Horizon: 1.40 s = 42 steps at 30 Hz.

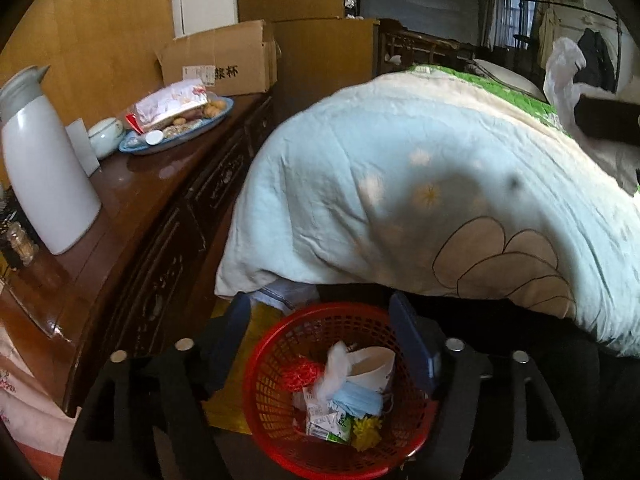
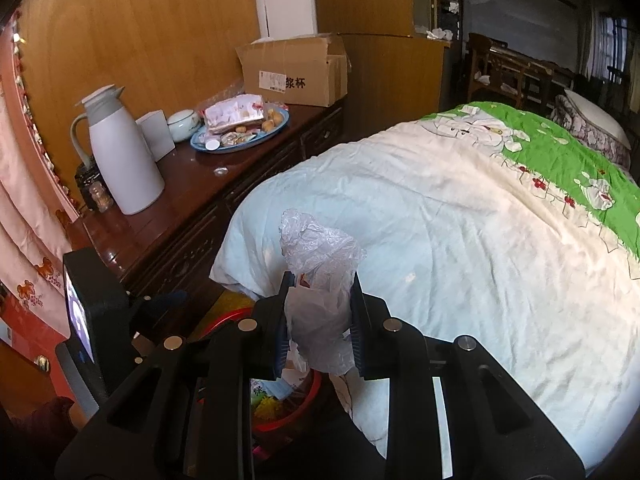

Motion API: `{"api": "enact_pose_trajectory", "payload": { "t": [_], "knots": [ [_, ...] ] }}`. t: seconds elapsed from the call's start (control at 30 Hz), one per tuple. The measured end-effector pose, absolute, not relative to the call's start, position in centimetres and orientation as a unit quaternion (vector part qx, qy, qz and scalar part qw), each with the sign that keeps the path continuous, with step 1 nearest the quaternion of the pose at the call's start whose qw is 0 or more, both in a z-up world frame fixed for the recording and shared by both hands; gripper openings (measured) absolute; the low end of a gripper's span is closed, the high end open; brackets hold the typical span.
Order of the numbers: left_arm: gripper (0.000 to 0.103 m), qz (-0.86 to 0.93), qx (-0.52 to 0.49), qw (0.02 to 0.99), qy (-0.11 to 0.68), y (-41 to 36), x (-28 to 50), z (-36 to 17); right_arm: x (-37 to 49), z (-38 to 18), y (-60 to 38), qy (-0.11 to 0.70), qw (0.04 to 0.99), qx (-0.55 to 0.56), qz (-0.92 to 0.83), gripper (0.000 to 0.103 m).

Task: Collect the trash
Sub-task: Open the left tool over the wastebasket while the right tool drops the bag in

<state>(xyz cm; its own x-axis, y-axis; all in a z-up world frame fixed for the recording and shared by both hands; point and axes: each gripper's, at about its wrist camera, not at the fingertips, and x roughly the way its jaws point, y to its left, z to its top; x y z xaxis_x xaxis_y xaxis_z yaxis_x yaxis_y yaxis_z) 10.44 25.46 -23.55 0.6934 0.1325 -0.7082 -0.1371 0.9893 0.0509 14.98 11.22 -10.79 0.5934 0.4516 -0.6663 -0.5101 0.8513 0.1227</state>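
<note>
Left gripper (image 1: 324,334): we find the jaws wide apart, nothing between them, above the red basket (image 1: 276,400)
Basket contents: we list paper cup (image 1: 374,366); blue mask (image 1: 358,400); wrappers
Right gripper (image 2: 319,314): clamped on a crumpled plastic bag (image 2: 320,276), over the basket's rim
Beyond: quilt (image 2: 440,220); dresser (image 2: 192,184)

**Daylit room, dark corners, heavy fisheye**

Soft daylight enters from a far window (image 1: 516,8), lighting the quilt (image 2: 460,216) brightly. A grey shadow falls on the quilt in the left view. The bench (image 2: 192,184) top shows glossy reflections. Black vignette rings both views; straight edges bow outward. The foreground under the bed stays dim; the focus is slightly soft.
</note>
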Motion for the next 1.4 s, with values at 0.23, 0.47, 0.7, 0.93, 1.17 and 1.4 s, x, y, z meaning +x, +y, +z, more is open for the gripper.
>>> {"api": "enact_pose_trajectory", "payload": {
  "t": [0.23,0.47,0.7,0.93,1.17,1.4],
  "knots": [
    [0.086,0.093,0.012,0.929,0.358,24.9,8.8,-21.0,13.5,-9.6,10.6,0.344,0.896,-0.038,0.28,0.027],
    [0.088,0.091,-0.03,0.934,0.345,26.6,7.0,-18.0,12.2,-8.4,9.7,0.33,0.899,-0.029,0.286,0.027],
    [0.092,0.11,-0.052,0.933,0.337,28.7,5.4,-15.5,11.3,-7.7,8.4,0.318,0.903,-0.017,0.289,0.028],
    [0.095,0.163,-0.047,0.916,0.365,30.8,3.3,-15.7,11.3,-8.8,9.5,0.352,0.87,-0.016,0.344,0.029],
    [0.095,0.172,-0.061,0.904,0.386,32.4,3.0,-17.8,12.2,-13.1,14.5,0.432,0.81,-0.051,0.393,0.029],
    [0.095,0.177,-0.079,0.896,0.4,34.1,3.3,-20.0,13.5,-19.0,19.5,0.504,0.759,-0.1,0.399,0.029]
  ]
}}
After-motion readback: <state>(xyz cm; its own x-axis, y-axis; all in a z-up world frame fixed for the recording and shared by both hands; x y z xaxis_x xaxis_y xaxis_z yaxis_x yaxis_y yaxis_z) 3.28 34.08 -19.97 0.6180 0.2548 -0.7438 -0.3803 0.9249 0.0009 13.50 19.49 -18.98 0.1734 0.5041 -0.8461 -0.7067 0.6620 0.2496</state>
